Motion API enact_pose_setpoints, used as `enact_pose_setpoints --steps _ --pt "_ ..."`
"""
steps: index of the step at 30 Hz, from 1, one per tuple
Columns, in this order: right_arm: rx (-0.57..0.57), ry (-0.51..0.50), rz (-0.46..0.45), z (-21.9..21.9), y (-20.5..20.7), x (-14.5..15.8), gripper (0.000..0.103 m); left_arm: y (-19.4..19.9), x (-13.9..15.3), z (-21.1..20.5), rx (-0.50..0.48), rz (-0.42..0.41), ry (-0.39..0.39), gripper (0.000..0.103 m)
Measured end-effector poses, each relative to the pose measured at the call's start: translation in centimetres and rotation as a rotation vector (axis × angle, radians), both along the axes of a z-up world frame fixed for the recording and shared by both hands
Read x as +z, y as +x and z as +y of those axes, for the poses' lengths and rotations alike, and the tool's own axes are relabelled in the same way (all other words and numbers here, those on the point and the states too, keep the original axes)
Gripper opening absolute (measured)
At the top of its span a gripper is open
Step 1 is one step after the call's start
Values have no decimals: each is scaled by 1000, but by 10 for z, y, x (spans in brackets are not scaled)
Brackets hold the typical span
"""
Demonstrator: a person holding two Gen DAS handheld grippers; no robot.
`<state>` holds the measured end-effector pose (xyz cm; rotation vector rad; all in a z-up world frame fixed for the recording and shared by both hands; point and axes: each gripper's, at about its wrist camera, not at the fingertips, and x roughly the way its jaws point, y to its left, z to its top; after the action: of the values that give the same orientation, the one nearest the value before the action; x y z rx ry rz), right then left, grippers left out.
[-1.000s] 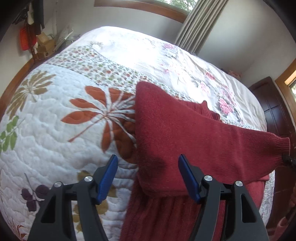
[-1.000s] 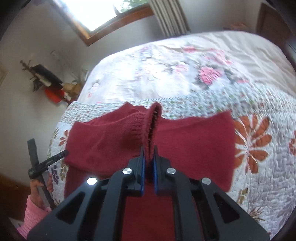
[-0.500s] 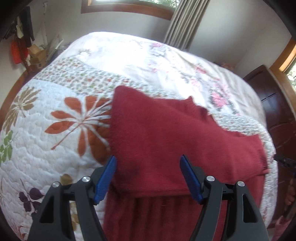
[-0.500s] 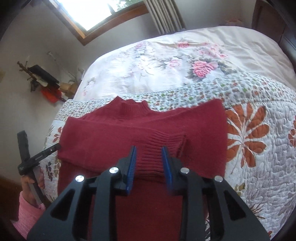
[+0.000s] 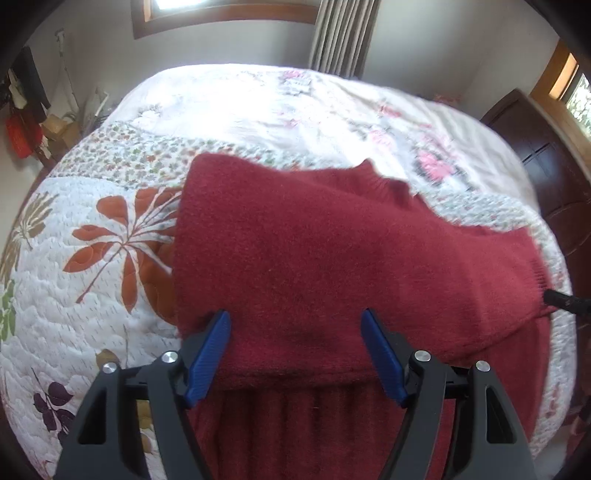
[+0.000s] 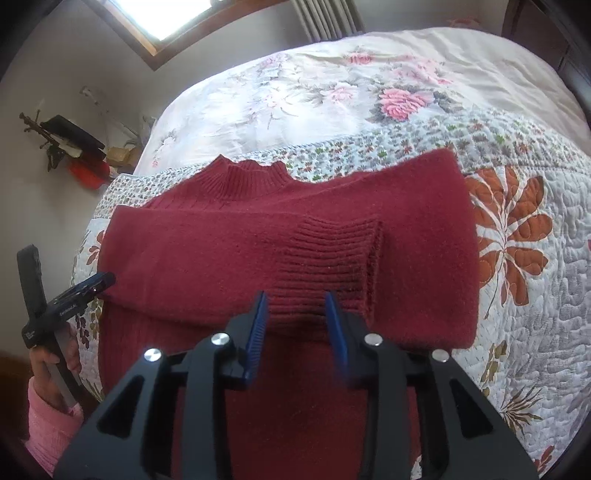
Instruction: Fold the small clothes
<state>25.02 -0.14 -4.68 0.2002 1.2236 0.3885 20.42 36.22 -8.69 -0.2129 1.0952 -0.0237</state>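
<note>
A dark red knit sweater (image 5: 332, 258) lies on the quilted bed with both sleeves folded across its chest. In the right wrist view the sweater (image 6: 229, 251) shows its collar at the far side and a ribbed cuff (image 6: 332, 258) lying on top, just ahead of my right gripper (image 6: 297, 310). That gripper is open, its blue pads empty. My left gripper (image 5: 295, 326) hovers open above the folded sleeve's lower edge, holding nothing. Its tip (image 6: 92, 286) shows at the sweater's left side in the right wrist view, held by a hand in a pink sleeve.
A quilt (image 5: 92, 258) with orange leaf prints covers the near bed, with a floral sheet (image 6: 332, 81) beyond it. Dark wooden furniture (image 5: 554, 177) stands at the right. Clutter and a red object (image 5: 22, 136) sit by the left wall. A curtain (image 5: 340, 33) hangs behind the bed.
My right gripper let go of the ribbed cuff, which now lies flat on the sweater, and opened wider. My left gripper moved right, over the folded sleeve.
</note>
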Motion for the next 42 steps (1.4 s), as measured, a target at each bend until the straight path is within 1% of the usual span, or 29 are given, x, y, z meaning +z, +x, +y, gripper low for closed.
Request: enact_pose_setpoints --steps 1,2,4,6,8,10,13,16,18,20,22,23,24,26,28,30,31,33,35,38,40,42 --pt "5 -9 -18 2 -2 5 43 -1 4 0 -2 -14 -30 74" --pt "6 -22 -24 3 -1 7 43 -2 7 -1 -4 -22 -61 74" --pt "1 -46 -11 5 0 3 43 0 4 -4 -21 -8 -89 74" --pt "-19 -45 39 1 3 -11 41 2 -7 -5 -26 23 -98 74" --pt "-30 -32 44 -1 1 -23 40 5 -22 -1 -23 57 -123 74" --pt "-39 -21 40 -2 1 -26 40 4 -30 3 -18 55 -149 73" --pt "-43 -28 29 -1 -3 -18 41 2 -26 1 -30 48 -132 73" --pt "-45 16 11 -7 -17 1 45 -10 -10 3 -27 38 -123 73" --pt "-20 40 -4 -13 -37 14 51 -27 5 11 -31 16 -136 75" --pt "9 41 -9 -19 -59 21 55 -54 18 21 -47 0 -129 78" --pt "42 21 -10 -29 -93 24 60 -85 24 32 -68 -8 -105 81" --pt "51 11 -9 -33 -105 24 63 -105 25 38 -80 -1 -85 82" --pt "54 -3 -5 -40 -122 22 63 -123 23 43 -86 14 -75 83" --pt "42 -17 13 -54 -152 15 64 -163 13 52 -94 73 -63 83" --pt "7 -20 43 -68 -182 5 64 -199 -1 60 -86 137 -81 83" --pt "-21 -31 63 -75 -204 -3 66 -230 -19 66 -61 201 -119 83" --pt "-30 -34 75 -79 -217 -9 67 -246 -30 67 -59 235 -160 83" --pt "-32 -24 93 -81 -234 -17 68 -264 -47 69 -53 273 -202 83" --pt "-27 -9 124 -83 -246 -28 69 -274 -64 69 -55 295 -240 83" --pt "-1 -5 138 -81 -253 -33 69 -273 -84 67 -51 323 -284 83" --pt "3 -3 142 -81 -257 -33 70 -271 -93 64 -54 315 -314 83" --pt "0 2 149 -84 -262 -32 71 -268 -102 59 -72 312 -373 83"
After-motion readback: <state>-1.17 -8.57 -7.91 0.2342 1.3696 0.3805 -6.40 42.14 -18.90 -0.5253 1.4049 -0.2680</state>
